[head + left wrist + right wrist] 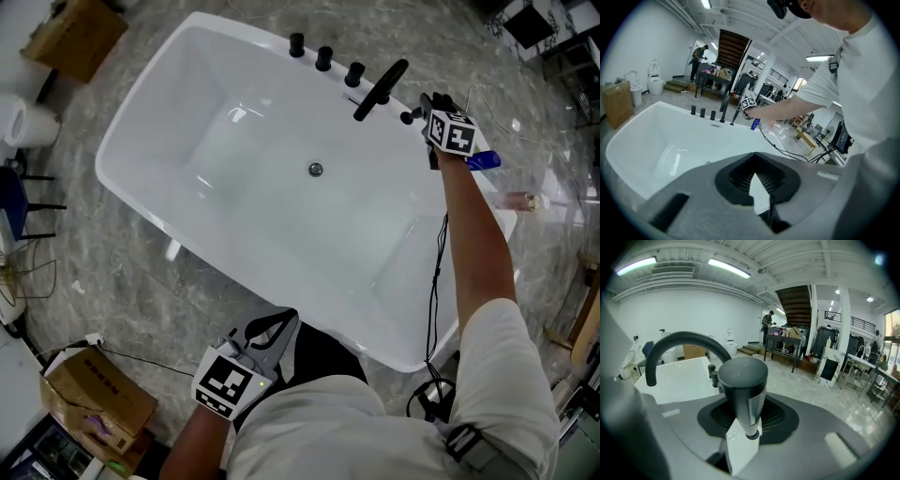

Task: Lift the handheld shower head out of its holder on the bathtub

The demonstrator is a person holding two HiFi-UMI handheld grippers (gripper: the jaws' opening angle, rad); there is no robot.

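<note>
The white bathtub (169,122) carries black knobs (324,58) and a curved black spout (380,90) on its far rim. My right gripper (424,111) is over that rim's right end, shut on the black cone-shaped handheld shower head (743,380), which stands upright between the jaws with its wide end up. The head view shows only a small dark part of the shower head (407,117). Its holder is hidden. My left gripper (281,323) hangs near the tub's near edge, close to the body, shut with nothing in it. The left gripper (757,185) view shows the right gripper (743,108) far off.
The drain (316,170) sits mid-tub. Cardboard boxes (75,36) (98,398) and paper rolls (26,122) stand on the marble floor to the left. A black cable (434,281) hangs along the right arm. A small bottle (517,200) lies right of the tub.
</note>
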